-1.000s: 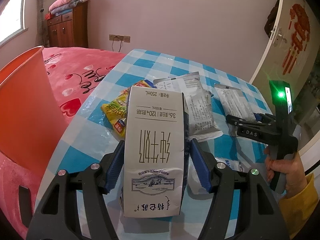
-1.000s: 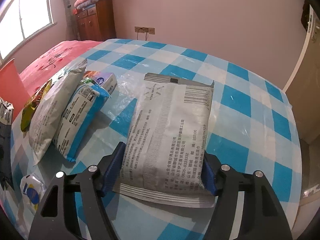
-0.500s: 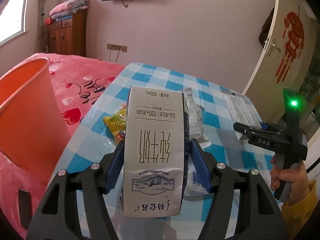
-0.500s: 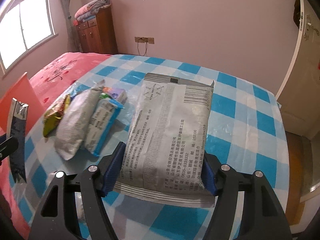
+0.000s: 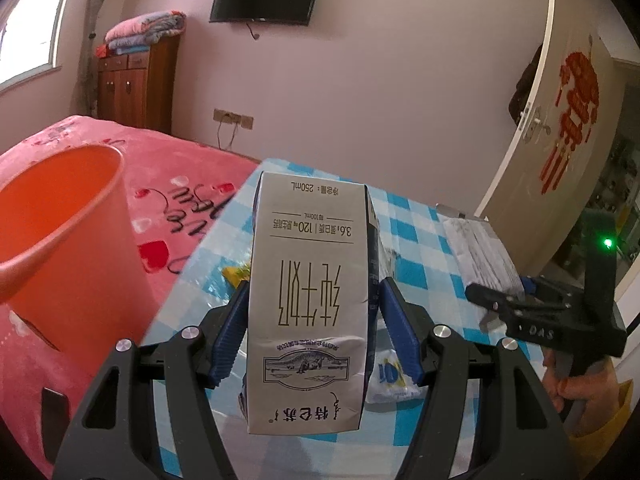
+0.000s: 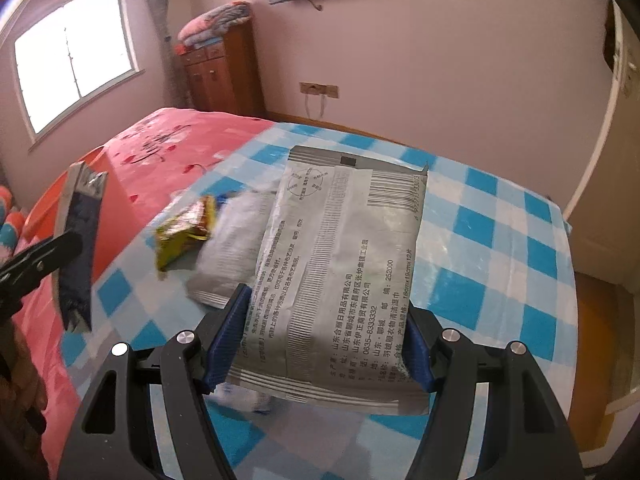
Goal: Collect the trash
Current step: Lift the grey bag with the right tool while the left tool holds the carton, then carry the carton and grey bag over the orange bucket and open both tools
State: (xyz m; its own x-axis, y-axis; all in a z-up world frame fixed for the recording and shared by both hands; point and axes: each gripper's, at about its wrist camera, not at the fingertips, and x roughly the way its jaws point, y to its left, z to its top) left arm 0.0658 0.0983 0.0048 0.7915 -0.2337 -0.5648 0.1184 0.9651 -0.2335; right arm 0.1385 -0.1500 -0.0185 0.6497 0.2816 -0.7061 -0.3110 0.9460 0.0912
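My left gripper (image 5: 310,320) is shut on a white milk carton (image 5: 308,288) and holds it above the table's left edge; the carton also shows in the right wrist view (image 6: 78,240). The orange trash bin (image 5: 60,240) stands on the left beside the table. My right gripper (image 6: 320,344) is shut on a grey wet-wipes packet (image 6: 340,272) held above the table; this gripper shows in the left wrist view (image 5: 520,312). A yellow snack wrapper (image 6: 184,228) and another grey packet (image 6: 236,248) lie on the checked table (image 6: 500,248).
A pink bed (image 5: 192,184) lies left of the table behind the bin. A white and blue wrapper (image 5: 390,376) lies on the table under the carton. A wooden cabinet (image 6: 224,76) and a door (image 5: 560,128) stand farther off.
Both grippers have risen with their loads. The left gripper has moved toward the orange bin, which now shows its open rim. The table looks farther below.
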